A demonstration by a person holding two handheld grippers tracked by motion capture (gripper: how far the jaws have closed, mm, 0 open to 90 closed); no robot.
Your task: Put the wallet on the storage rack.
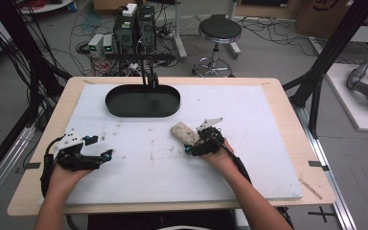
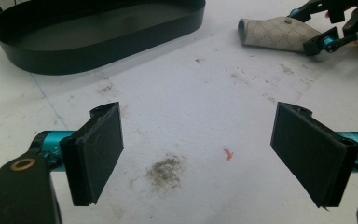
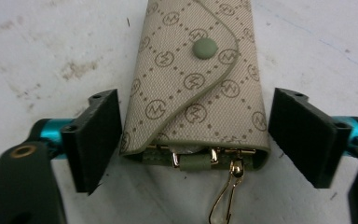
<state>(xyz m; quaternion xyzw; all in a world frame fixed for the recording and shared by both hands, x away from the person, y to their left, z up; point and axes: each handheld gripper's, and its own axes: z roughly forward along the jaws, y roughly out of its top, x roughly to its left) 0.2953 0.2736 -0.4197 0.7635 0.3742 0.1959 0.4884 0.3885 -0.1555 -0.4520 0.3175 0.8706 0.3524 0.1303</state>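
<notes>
Beige key pouch (image 3: 193,79) bears repeated circled "M" monograms.

One key pouch (image 1: 183,132), one black oval tray (image 1: 143,101), two grippers: left (image 1: 106,155), right (image 1: 189,148); one stool (image 1: 219,31).

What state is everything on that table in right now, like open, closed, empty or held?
Key pouch: flap snapped shut, lying flat on the table, gold clip sticking out of its open end.
Black tray: empty, sitting at the far side of the table.
Right gripper: jaws either side of the pouch, left pad about touching, right pad still clear of it.
Left gripper: jaws wide open, nothing between them.
</notes>
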